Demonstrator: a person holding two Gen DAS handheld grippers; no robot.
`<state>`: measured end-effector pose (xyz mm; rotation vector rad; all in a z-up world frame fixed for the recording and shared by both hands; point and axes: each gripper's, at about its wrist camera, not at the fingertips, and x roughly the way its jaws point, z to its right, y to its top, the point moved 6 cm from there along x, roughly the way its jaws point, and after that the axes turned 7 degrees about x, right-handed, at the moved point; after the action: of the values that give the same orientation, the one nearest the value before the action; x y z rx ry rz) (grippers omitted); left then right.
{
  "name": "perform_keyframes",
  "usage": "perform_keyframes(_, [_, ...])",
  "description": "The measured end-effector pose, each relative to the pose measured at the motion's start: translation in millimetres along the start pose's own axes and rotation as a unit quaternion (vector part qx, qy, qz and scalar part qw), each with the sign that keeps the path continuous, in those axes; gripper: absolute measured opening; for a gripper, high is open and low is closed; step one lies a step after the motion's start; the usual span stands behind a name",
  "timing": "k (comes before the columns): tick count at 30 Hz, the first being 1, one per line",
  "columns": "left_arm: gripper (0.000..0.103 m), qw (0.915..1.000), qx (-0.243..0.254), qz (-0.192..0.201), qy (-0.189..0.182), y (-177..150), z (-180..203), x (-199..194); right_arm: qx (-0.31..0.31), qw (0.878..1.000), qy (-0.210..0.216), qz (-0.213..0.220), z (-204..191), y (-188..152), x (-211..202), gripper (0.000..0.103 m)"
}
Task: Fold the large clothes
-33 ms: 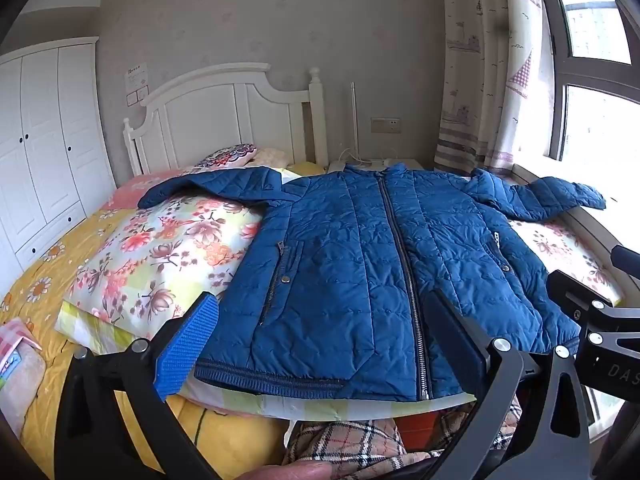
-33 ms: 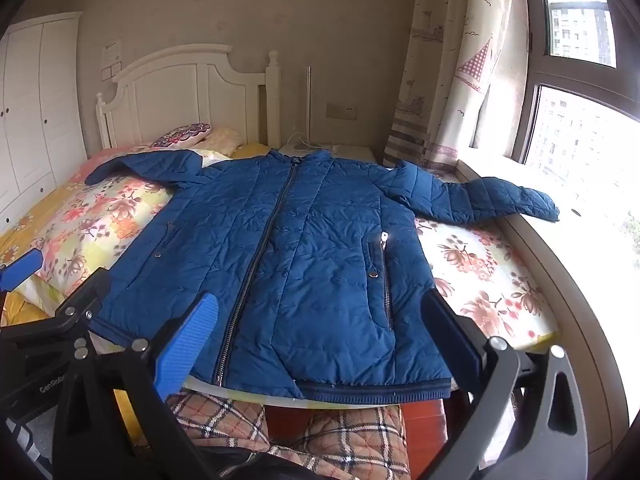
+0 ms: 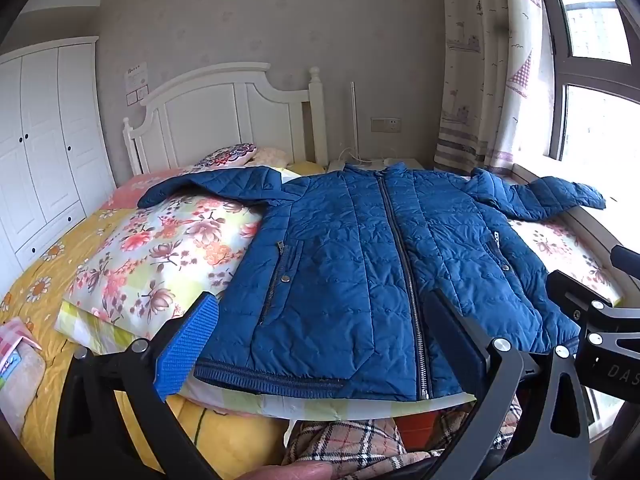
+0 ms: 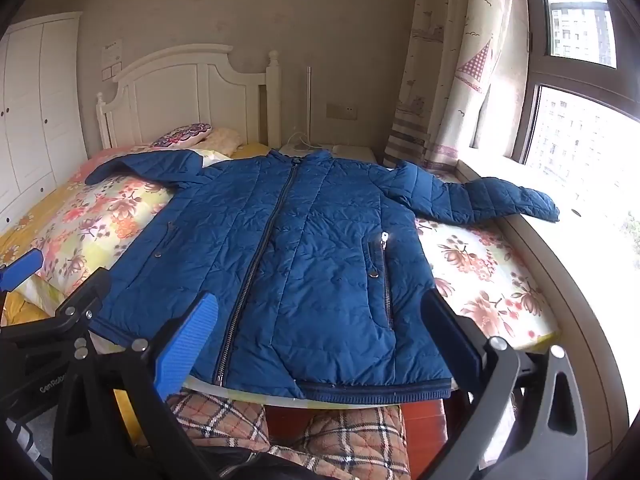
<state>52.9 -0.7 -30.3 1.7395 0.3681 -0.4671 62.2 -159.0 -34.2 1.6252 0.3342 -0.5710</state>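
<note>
Left wrist view: the blue quilted jacket [image 3: 360,264] lies flat, front up, zipped, on the floral quilt [image 3: 160,256]. Its long axis runs from the hem at 6 o'clock to the collar at 12, sleeves spread toward 10 and 2. The left gripper [image 3: 320,344] hovers spread wide near the hem, holding nothing. At 4 o'clock the other tool shows "DAS", probably cut short.

Right wrist view: the jacket [image 4: 320,248] points the same way, one cuff reaching the windowsill [image 4: 592,216]. The right gripper [image 4: 320,344] is spread apart, empty. "GenRobo" reads at 8 o'clock.
</note>
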Motion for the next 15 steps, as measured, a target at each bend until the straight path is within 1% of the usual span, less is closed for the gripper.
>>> perform_keyframes(15, [0.099, 1.0, 0.002, 0.001, -0.001, 1.4, -2.2, -2.6, -0.002, 1.0, 0.002, -0.005, -5.2, -1.0, -1.9, 0.101])
